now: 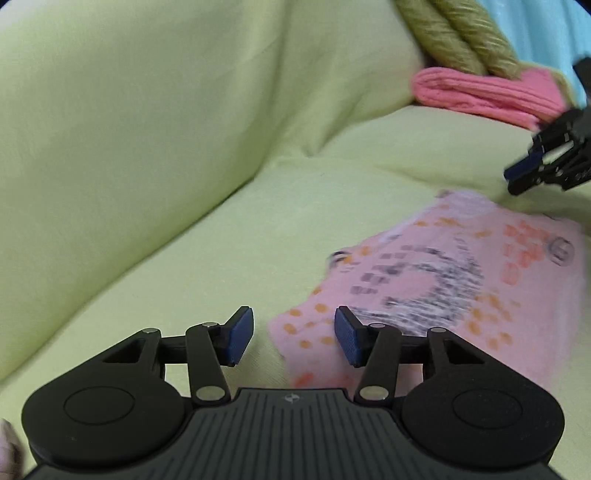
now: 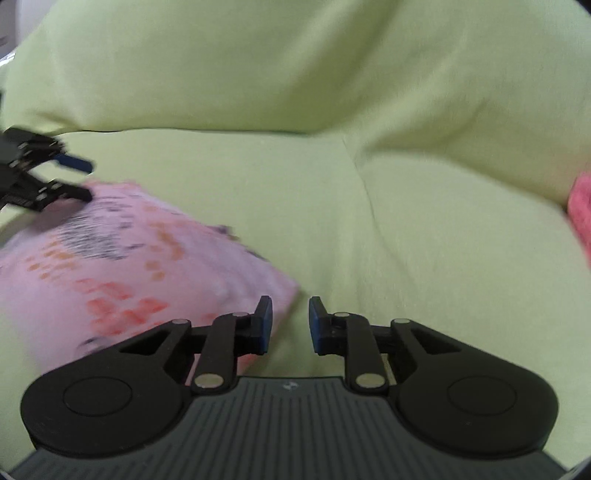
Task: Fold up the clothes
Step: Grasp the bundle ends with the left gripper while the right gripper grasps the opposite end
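Note:
A folded pink garment [image 1: 436, 280] with orange dots and a black-and-white print lies on the yellow-green sofa seat. It also shows in the right wrist view [image 2: 122, 266]. My left gripper [image 1: 293, 341] is open and empty, its fingers over the garment's near-left corner. My right gripper [image 2: 290, 325] is open and empty, beside the garment's right corner. Each gripper shows in the other's view: the right one [image 1: 517, 179] above the garment's far edge, the left one [image 2: 83, 177] at the garment's far-left edge.
The sofa seat [image 2: 406, 240] and back cushion [image 1: 147, 110] are covered in yellow-green fabric. A folded coral-pink garment [image 1: 480, 96] lies on the seat against the back, with an olive knit piece [image 1: 458, 33] and light blue fabric [image 1: 535, 29] behind it.

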`<state>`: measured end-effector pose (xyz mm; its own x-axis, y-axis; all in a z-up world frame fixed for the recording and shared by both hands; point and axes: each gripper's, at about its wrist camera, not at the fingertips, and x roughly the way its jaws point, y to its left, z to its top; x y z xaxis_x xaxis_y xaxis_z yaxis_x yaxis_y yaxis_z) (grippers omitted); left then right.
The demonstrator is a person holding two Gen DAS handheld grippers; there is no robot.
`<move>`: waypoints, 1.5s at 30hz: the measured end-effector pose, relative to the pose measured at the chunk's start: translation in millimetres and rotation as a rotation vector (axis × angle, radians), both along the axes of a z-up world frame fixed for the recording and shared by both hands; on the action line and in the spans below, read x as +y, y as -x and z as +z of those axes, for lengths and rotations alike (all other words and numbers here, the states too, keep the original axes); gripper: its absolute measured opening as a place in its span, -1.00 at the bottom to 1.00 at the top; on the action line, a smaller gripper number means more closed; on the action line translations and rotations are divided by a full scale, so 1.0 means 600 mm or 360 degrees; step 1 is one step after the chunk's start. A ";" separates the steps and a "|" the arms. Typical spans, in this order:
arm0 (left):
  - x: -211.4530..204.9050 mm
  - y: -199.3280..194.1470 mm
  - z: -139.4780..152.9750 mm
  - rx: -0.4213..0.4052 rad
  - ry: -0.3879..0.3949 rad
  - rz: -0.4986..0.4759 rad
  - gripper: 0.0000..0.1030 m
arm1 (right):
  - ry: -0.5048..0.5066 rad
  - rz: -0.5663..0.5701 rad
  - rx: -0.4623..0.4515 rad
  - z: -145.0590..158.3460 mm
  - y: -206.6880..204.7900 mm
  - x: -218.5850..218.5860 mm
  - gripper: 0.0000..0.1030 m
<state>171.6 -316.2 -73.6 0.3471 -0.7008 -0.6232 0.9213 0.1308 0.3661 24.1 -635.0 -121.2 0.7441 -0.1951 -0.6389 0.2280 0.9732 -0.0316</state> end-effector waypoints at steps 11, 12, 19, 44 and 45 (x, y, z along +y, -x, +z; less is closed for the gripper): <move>0.055 0.152 -0.023 -0.0386 -0.0186 -0.0246 0.70 | 0.0749 0.0702 0.0167 -0.006 0.075 0.284 -0.09; 0.052 0.165 -0.030 -0.0402 -0.0205 -0.0283 0.71 | 0.0754 0.0725 0.0175 -0.012 0.071 0.295 -0.09; 0.003 0.207 -0.079 -0.0578 -0.0239 -0.0396 0.82 | 0.0909 0.0757 0.0118 -0.042 0.009 0.327 -0.10; -0.020 0.165 -0.098 -0.0848 -0.0501 -0.0465 -0.71 | 0.1432 0.0765 0.0358 -0.091 0.039 0.309 -0.72; -0.017 0.163 -0.092 -0.0838 -0.0500 -0.0463 -0.79 | 0.1425 0.0757 0.0358 -0.088 0.039 0.310 -0.73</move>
